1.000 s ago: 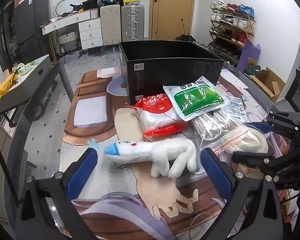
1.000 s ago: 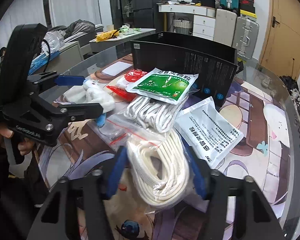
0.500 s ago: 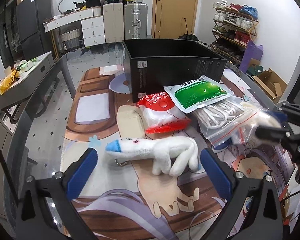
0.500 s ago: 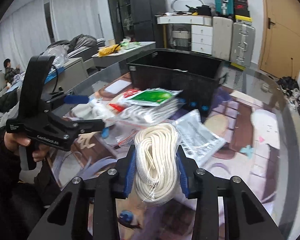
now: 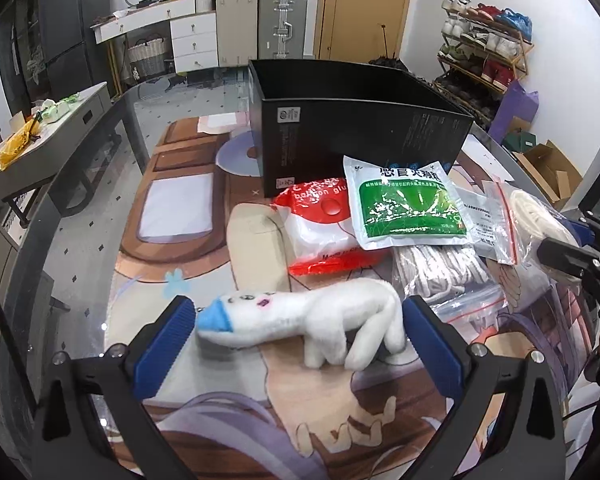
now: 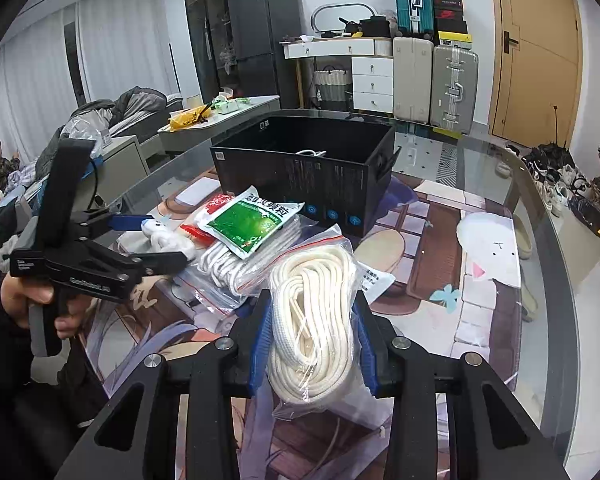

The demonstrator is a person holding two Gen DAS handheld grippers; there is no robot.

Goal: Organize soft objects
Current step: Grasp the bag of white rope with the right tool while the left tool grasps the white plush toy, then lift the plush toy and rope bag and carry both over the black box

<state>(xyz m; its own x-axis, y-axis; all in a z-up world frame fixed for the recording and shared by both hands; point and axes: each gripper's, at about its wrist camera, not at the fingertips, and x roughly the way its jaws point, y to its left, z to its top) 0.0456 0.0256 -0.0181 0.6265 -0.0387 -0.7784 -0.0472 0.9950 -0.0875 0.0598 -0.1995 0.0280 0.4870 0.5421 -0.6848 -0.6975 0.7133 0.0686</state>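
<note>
On the glass worktop, a white plush toy lies on its side between the wide-open left tongs, whose blue pads stand either side of it without pressing. The right tongs are clamped on a clear bag of white rope, held above the worktop. Behind the toy lie a red-and-white packet, a green packet and a second bag of rope in a loose pile, the green packet on top. A black box stands open just behind the pile.
</note>
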